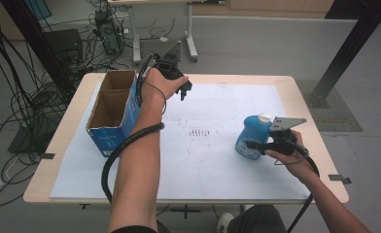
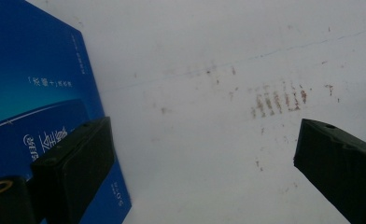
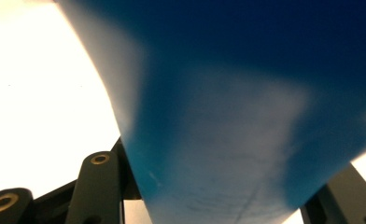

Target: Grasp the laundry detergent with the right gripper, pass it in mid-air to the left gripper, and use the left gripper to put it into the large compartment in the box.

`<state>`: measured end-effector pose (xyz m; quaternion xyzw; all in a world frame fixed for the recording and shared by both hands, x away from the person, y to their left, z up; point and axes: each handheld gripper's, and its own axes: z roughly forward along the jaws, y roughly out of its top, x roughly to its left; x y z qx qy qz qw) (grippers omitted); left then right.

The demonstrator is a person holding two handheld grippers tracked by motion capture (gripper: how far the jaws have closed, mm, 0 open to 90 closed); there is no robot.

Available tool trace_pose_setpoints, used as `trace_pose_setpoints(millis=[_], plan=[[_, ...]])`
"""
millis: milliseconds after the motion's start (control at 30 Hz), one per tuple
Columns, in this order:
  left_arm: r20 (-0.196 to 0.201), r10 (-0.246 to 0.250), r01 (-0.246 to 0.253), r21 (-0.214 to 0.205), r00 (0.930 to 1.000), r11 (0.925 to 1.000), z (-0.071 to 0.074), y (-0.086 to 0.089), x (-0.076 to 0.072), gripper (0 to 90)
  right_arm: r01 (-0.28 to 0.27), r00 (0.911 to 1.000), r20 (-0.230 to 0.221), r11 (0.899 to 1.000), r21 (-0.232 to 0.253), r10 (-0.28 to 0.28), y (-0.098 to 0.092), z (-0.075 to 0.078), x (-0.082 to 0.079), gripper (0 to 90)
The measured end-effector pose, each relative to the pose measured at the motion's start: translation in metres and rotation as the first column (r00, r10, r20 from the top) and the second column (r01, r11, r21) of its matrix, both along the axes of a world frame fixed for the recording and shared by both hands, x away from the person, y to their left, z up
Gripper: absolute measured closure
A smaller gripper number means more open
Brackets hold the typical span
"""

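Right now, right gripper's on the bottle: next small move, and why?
Probably lift the blue bottle slightly and carry it toward the open box. The right gripper is shut on its body; the left gripper hangs open beside the box, holding nothing.

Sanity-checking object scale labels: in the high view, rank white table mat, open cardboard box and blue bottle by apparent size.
1. White table mat, largest by far.
2. Open cardboard box.
3. Blue bottle, smallest; the right gripper covers part of its lower side, but the gap to the box stays clear.
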<state>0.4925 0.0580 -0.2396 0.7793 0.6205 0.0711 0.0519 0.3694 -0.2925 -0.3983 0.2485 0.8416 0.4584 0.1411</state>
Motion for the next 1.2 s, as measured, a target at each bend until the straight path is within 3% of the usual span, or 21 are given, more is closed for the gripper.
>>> trace_pose_setpoints(millis=[1200], plan=[[0.017,0.0,0.0,-0.002,0.9999,1.0,0.0093,0.0028,-0.0026,5.8,0.002,1.0,0.007,1.0,-0.007,-0.002,0.0013,0.0004,-0.0012,44.5]])
